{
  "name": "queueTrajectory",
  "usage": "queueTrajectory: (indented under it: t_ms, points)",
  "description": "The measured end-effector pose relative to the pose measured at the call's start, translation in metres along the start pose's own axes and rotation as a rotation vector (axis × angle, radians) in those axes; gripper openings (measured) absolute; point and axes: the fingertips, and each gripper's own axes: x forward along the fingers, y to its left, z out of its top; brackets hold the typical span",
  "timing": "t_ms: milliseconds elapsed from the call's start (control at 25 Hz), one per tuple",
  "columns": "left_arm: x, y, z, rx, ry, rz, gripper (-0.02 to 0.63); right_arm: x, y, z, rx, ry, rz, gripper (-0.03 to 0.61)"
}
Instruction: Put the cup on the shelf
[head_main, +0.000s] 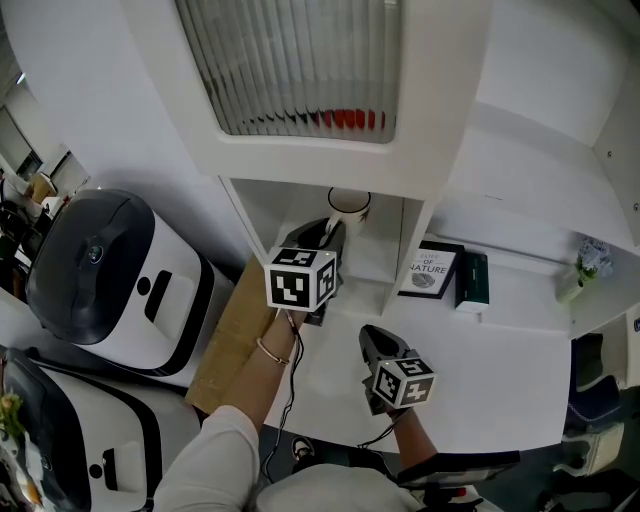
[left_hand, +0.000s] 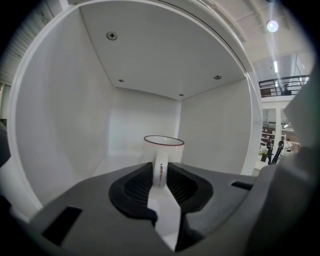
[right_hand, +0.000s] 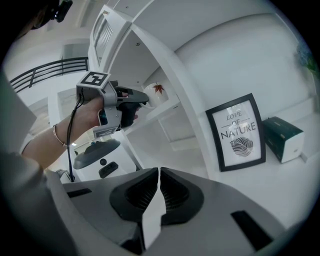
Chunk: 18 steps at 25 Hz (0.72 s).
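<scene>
Gaping slightly, left tool (left_hand: 160, 176) straddles handle of cup (left_hand: 164, 149).

White cup (left_hand: 163, 148), dark-rimmed, red leaf motif; white shelf (left_hand: 142, 107); black-framed print (right_hand: 240, 132).

Head view: only getting the dark-rimmed top of the white ceramic cup (head_main: 349, 204), with the rest buried behind the left tongs (head_main: 333, 228). Same deal in the left gripper view, lower half blocked by the dark ribbed pads (left_hand: 137, 186), just rim and handle poking out. Partly covered by those tongs again in the right gripper view. Can't make out the red blur (head_main: 345, 120) behind the ribbed frosted panel (head_main: 300, 60). No clue about the little greenish clump (head_main: 590, 262) at the right edge, way too small. Lower white-and-black rounded appliance (head_main: 70, 440) chopped off by the bottom-left corner. Tiny figures (left_hand: 272, 150) past the shelf wall (left_hand: 215, 135), unreadable.
</scene>
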Motion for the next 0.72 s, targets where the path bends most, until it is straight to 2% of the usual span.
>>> queueTrajectory:
  t_ms: [400, 720]
  points:
    - [-0.005, 0.0, -0.001, -0.055, -0.024, 0.007, 0.1, -0.01, -0.001, 0.004, -0.022, -0.001, -0.009, 0.034]
    - [-0.021, -0.003, -0.004, -0.061, -0.018, 0.025, 0.137, -0.016, 0.007, 0.007, -0.034, -0.011, -0.009, 0.034]
